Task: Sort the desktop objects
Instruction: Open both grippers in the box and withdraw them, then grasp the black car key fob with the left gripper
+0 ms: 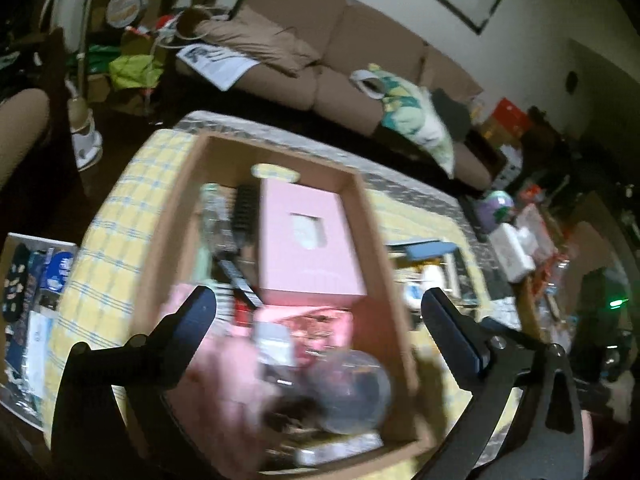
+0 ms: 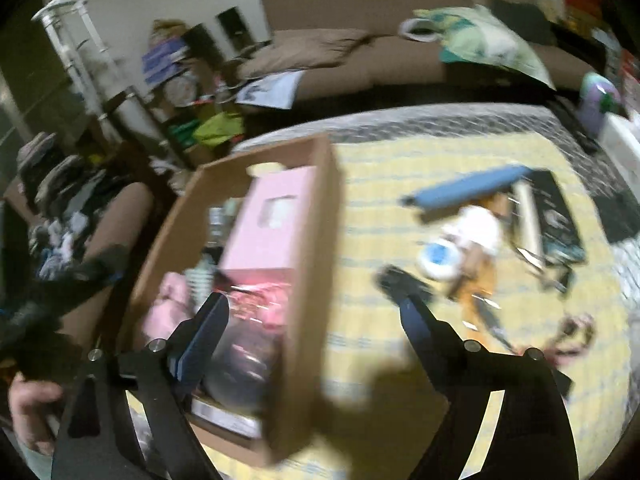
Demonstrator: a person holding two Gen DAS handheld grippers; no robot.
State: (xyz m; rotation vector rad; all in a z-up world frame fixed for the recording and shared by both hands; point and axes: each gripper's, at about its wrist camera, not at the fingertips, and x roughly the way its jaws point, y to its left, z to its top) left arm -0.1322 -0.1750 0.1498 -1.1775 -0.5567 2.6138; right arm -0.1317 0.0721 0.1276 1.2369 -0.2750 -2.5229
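Observation:
A brown cardboard box sits on a yellow checked tablecloth. It holds a pink box, a clear round dome, a black remote and other items, all blurred. My left gripper is open and empty above the box. My right gripper is open and empty over the box's right wall. To the right on the cloth lie a blue flat case, a white and blue round item and a black flat box.
A brown sofa with a patterned pillow stands behind the table. Cluttered shelves are at the left. White boxes and a purple item crowd the table's right end.

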